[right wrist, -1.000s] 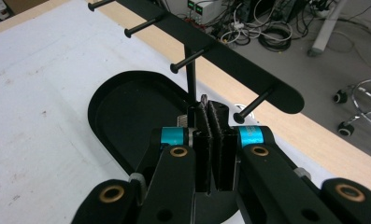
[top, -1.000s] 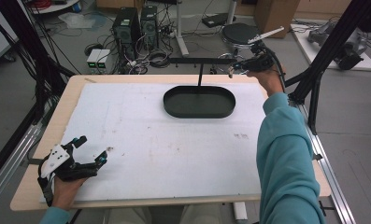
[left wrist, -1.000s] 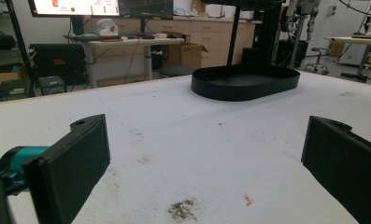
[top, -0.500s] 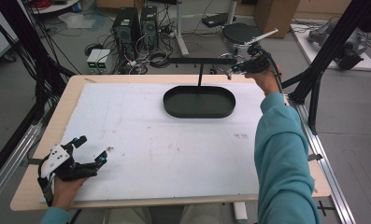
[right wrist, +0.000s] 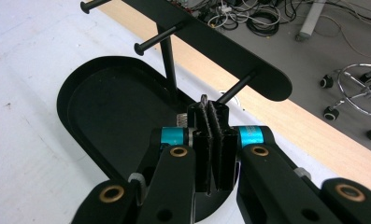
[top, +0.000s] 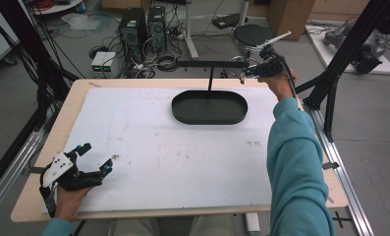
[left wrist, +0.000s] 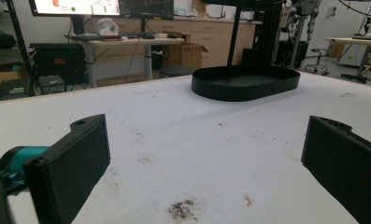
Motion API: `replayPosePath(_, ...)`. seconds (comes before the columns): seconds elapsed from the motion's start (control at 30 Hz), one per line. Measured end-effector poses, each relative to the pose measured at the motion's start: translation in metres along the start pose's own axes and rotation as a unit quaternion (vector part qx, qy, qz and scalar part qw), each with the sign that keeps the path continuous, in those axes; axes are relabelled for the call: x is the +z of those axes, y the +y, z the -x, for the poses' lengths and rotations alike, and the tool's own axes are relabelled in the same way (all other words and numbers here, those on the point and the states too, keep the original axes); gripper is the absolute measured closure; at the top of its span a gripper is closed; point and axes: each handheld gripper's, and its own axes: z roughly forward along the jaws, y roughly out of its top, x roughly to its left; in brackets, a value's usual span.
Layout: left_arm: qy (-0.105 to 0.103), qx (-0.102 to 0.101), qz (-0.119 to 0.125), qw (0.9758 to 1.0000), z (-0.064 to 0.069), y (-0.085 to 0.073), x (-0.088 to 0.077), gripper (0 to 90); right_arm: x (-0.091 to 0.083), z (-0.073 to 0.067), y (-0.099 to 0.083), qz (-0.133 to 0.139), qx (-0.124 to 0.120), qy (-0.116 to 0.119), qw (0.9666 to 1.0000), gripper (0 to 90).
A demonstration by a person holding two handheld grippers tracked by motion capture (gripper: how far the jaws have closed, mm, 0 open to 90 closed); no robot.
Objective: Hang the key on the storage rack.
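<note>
A black oval tray (top: 209,118) lies at the far middle of the white table top. Behind it stands a black T-shaped rack (top: 212,64) with short pegs. My right gripper (top: 244,76) hovers at the rack's right end, above the tray's far rim. In the right gripper view its pads (right wrist: 209,109) are pressed together just below one peg (right wrist: 234,88), and a thin grey metal piece (right wrist: 204,99) pokes out above them. My left gripper (top: 95,157) rests near the table's front left corner, jaws wide apart with bare table between them (left wrist: 206,158). The tray (left wrist: 246,86) has nothing in it.
The white sheet (top: 182,157) covers a wooden table (top: 30,211). Black frame posts (top: 340,73) rise at the right. Computer towers (top: 138,24), cables and a stool (top: 251,34) stand on the floor beyond the far edge.
</note>
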Motion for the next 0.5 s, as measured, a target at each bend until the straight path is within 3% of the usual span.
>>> replayPosePath(0.5, -0.001, 0.000, 0.002, 1.0000, -0.0001, -0.0002, 0.0000, 1.7, 0.0019, 0.0040, -0.0008, 0.005, 0.005, -0.009, 0.9999, 88.7)
